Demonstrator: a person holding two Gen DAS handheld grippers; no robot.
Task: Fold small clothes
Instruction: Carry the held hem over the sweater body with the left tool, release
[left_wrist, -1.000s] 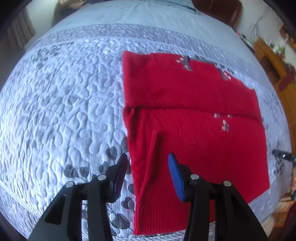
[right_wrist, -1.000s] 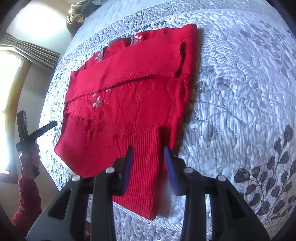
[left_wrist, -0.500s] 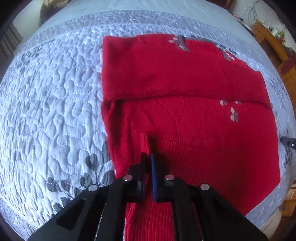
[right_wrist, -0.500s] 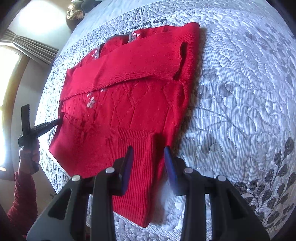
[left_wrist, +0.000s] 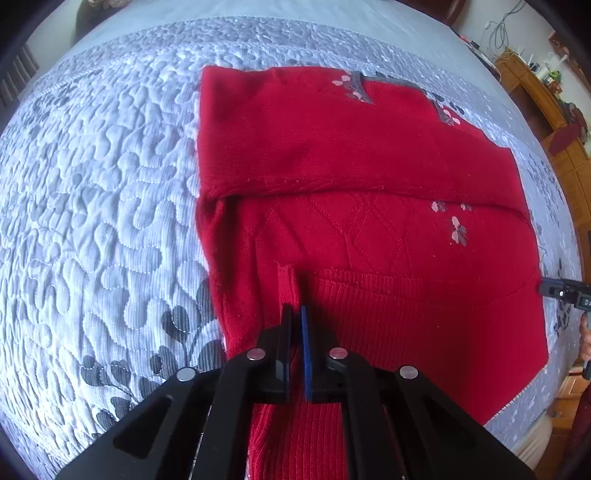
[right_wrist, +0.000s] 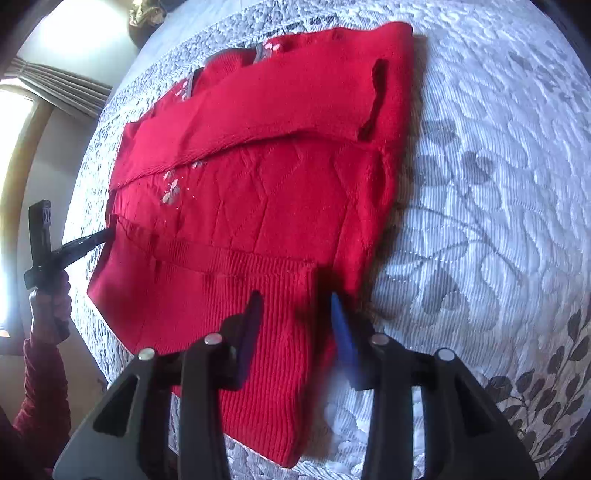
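Red sweater (left_wrist: 369, 177) hem pinched by left gripper (left_wrist: 296, 314); curtains (right_wrist: 62, 85) visible only rightward.

One red sweater (left_wrist: 369, 177), one quilted bedspread (left_wrist: 110, 203), two claws: left claw (left_wrist: 296, 314), right claw (right_wrist: 295, 306).

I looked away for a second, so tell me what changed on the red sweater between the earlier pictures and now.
The left tool came down and closed on a raised fold of the red sweater near its ribbed hem. The right tool sank slightly toward the hem's other corner and is still open. The sweater's fold and the quilted bedspread look unchanged.
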